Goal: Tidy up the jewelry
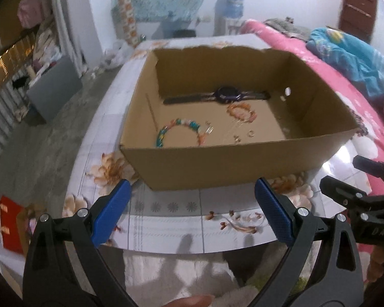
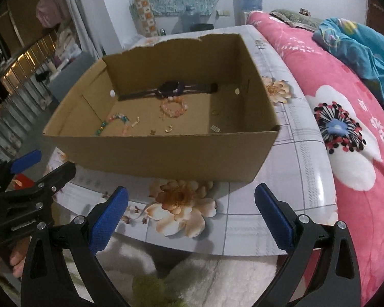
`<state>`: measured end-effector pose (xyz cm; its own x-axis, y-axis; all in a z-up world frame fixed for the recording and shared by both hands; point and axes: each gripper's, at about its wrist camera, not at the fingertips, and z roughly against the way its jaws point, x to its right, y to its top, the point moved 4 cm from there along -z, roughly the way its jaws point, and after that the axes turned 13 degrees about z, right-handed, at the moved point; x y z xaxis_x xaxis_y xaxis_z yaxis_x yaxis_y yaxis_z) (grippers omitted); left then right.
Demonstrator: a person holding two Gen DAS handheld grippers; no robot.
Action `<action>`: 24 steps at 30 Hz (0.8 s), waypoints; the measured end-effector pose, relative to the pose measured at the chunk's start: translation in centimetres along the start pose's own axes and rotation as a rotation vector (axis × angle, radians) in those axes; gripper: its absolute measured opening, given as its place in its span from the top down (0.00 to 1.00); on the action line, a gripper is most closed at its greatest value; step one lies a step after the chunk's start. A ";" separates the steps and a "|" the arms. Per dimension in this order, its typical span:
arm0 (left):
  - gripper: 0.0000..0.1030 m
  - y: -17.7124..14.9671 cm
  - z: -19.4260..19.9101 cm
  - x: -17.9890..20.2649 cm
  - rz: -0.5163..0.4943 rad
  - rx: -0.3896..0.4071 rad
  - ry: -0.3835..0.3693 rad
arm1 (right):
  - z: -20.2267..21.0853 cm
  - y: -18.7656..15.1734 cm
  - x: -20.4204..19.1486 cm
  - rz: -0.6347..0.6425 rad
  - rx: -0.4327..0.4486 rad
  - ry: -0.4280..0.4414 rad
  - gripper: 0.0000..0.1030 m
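Left gripper [image 1: 192,192] wide open, empty, hovering over the near edge of the surface [image 1: 166,220]. Right gripper [image 2: 190,199] same: jaws spread, nothing held, just short of the cardboard box [image 2: 166,153]. Box sits open-topped on the floral surface, beside a pink bed [image 2: 345,128]. Jewelry all lies on the box floor: dark wristwatch [image 1: 226,94] flat along the far wall, peach bead bracelet [image 1: 242,112] just in front of it, multicolour bead bracelet [image 1: 179,130] near the left wall, small rings [image 1: 251,134] and earring bits loose between them.
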<state>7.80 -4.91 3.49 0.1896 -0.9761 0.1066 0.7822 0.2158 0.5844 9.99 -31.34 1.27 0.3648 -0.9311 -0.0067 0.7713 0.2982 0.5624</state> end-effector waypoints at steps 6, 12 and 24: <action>0.09 0.8 -0.7 -0.7 0.037 -0.022 0.044 | -0.8 0.9 -0.3 -0.002 -0.009 -0.006 0.07; 0.09 0.6 -1.6 -0.4 0.031 -0.062 0.069 | -1.3 1.2 -0.3 -0.004 -0.022 0.000 0.07; 0.09 0.6 -2.3 -0.4 0.043 -0.088 0.064 | -1.5 1.4 -0.3 0.000 -0.025 -0.001 0.07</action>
<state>9.55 -4.37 1.96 0.2591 -0.9628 0.0766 0.8210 0.2613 0.5076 11.78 -30.32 0.81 0.3644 -0.9312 -0.0060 0.7842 0.3034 0.5413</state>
